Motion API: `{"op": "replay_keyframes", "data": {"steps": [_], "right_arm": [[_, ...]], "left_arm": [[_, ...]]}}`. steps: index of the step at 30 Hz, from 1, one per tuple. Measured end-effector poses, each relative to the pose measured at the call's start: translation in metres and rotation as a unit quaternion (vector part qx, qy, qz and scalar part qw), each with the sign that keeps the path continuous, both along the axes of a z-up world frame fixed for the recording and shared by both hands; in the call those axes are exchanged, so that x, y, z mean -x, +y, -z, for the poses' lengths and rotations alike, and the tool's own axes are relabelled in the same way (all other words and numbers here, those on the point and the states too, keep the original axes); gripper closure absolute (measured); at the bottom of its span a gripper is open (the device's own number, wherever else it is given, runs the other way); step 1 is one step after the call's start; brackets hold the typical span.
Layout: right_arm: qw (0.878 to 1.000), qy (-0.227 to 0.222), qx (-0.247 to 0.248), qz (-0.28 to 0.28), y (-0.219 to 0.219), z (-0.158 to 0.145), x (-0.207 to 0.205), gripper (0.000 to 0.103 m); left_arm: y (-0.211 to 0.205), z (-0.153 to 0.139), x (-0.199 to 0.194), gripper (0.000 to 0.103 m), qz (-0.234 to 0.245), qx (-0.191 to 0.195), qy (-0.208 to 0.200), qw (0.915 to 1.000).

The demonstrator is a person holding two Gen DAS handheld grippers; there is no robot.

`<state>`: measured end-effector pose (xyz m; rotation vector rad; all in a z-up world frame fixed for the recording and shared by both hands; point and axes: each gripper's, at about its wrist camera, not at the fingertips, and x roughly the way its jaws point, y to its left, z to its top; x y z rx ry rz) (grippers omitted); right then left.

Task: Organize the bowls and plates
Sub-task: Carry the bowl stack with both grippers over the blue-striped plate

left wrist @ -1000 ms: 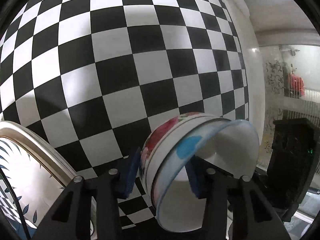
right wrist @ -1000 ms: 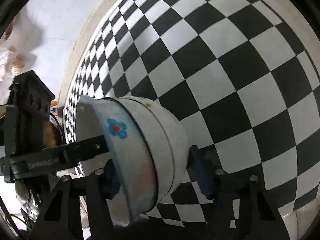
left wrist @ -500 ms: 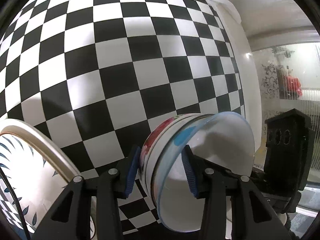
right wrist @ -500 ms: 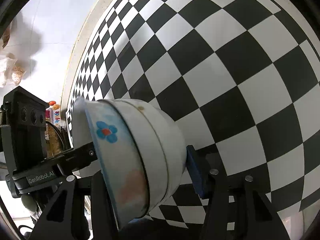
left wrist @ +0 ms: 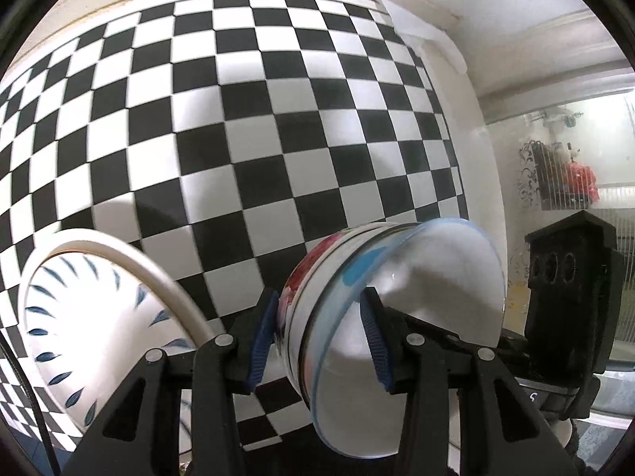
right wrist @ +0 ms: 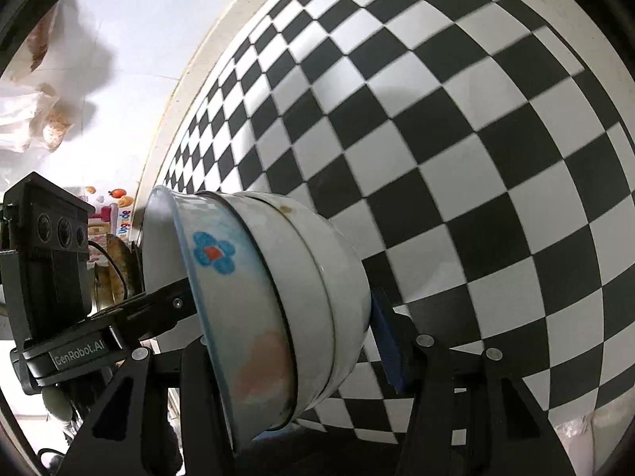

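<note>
Left tool (left wrist: 317, 337): both blue-padded fingers (left wrist: 260, 341) clamped on the stack of nested bowls (left wrist: 397, 309), one pad against the outer wall of the flowered outer bowl, the other inside the mouth of the innermost bowl. The stack is tipped on its side in the lower centre of the left wrist frame, mouth facing lower right, raised off the checkered bench (left wrist: 238, 119).

Right tool (right wrist: 293, 341): clamped on the same stack (right wrist: 278, 297) from the opposite side. Right blue pad (right wrist: 389, 341) presses the base-side wall at lower centre right; the other finger is hidden behind the rim. Three nested rims are countable in this view. The inner bowl carries a blue flower with a red centre and a pale orange patch, plus a light blue rim band.

Each tool shows in the other's camera: the right tool body is the black block at the right edge of the left wrist frame, and the left tool body is at the left edge of the right wrist frame, its black finger reaching into the bowl mouth, the housing printed "GenRobot.AI".

Lower left of the left wrist frame: a white plate (left wrist: 99, 317) with blue leaf marks around the inside, cream rim, lying on the bench just beside the left finger.

Bench cloth is black-and-white check and fills most of both frames. White wall at the top of both frames.
</note>
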<state>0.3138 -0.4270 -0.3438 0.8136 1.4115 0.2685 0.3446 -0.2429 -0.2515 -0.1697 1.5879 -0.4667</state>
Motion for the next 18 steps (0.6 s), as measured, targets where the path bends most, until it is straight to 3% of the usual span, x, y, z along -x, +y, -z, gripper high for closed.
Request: {"op": "replay_keyframes", "data": {"steps": [10, 18], "right_arm": [[0.998, -0.023, -0.005, -0.065, 0.065, -0.035, -0.023, 0.048], [0.990, -0.029, -0.014, -0.136, 0.140, -0.040, -0.033, 0.048]], "left_arm": [[0.068, -0.031, 0.009, 0.064, -0.055, -0.009, -0.020, 0.9983], [0.139, -0.032, 0.025, 0.064, -0.125, -0.021, -0.021, 0.9917]]}}
